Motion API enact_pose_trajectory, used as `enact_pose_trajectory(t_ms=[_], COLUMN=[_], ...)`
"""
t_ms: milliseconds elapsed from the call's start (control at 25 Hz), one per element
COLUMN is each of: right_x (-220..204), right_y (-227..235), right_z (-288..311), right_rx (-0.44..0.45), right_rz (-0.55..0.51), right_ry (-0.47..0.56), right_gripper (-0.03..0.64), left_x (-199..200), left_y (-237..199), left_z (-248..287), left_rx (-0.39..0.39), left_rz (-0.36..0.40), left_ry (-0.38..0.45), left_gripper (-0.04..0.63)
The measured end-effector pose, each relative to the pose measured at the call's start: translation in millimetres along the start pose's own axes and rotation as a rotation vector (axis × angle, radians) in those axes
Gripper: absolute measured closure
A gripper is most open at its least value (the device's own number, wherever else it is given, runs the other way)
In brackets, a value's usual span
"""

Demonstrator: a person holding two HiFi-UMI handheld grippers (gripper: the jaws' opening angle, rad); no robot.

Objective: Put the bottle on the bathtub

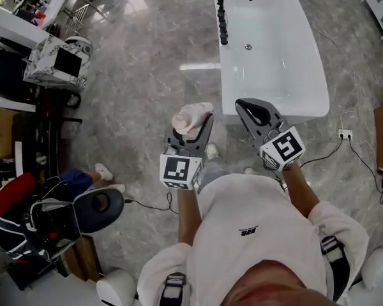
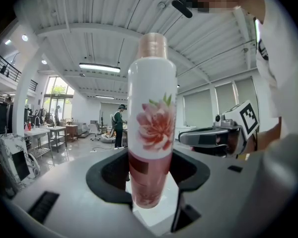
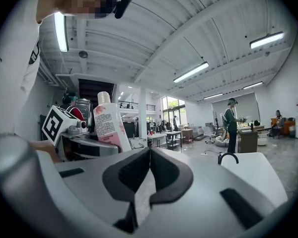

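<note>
My left gripper [image 1: 193, 126] has the bottle [image 1: 189, 119] clamped between its jaws, which stand fairly wide around the lower part of its body. The bottle is upright, white with a pink flower printed on it, a darker pink band at the bottom and a pinkish cap on top. In the left gripper view its base sits right down between the dark pads, which press on it from both sides.

My right gripper [image 1: 245, 108] is empty, and its jaws meet with nothing between them.

I hold both grippers out in front of me, side by side and near each other, above the grey marbled floor [image 1: 147, 62]. The bathtub [image 1: 306, 62] is white, with a black faucet [image 1: 227, 6] at its far end. Its near end lies just beyond my right gripper. The bottle is not on the tub: it hangs over the floor, to the left of the tub's near corner and a little short of it.
</note>
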State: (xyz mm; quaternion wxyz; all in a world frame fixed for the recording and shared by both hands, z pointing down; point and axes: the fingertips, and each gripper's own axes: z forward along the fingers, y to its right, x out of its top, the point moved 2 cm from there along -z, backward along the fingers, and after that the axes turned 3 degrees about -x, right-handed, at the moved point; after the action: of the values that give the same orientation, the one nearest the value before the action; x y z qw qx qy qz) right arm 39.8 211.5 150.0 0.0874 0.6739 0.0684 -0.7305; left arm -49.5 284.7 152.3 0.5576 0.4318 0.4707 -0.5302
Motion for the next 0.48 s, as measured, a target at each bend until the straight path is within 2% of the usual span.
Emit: enact_pose_trajectory(t_ms=[320,480], right_x=[-0.3,-9.2], right_y=[0.0,12.9], right_z=[90.5,98.2], right_rx=[-0.098,-0.159], right_rz=[0.006,0.006], right_ry=[-0.031,-0.036], right_gripper=[0.621,0.621], left_x=[-1.3,-8.4], left_y=[-96.5,-106.8], left_z=[25.9,44.2], left_rx=[-0.09,-0.143], left_rz=[0.013,0.011], left_ry=[-0.009,-0.013], left_gripper=[0.367,0.367])
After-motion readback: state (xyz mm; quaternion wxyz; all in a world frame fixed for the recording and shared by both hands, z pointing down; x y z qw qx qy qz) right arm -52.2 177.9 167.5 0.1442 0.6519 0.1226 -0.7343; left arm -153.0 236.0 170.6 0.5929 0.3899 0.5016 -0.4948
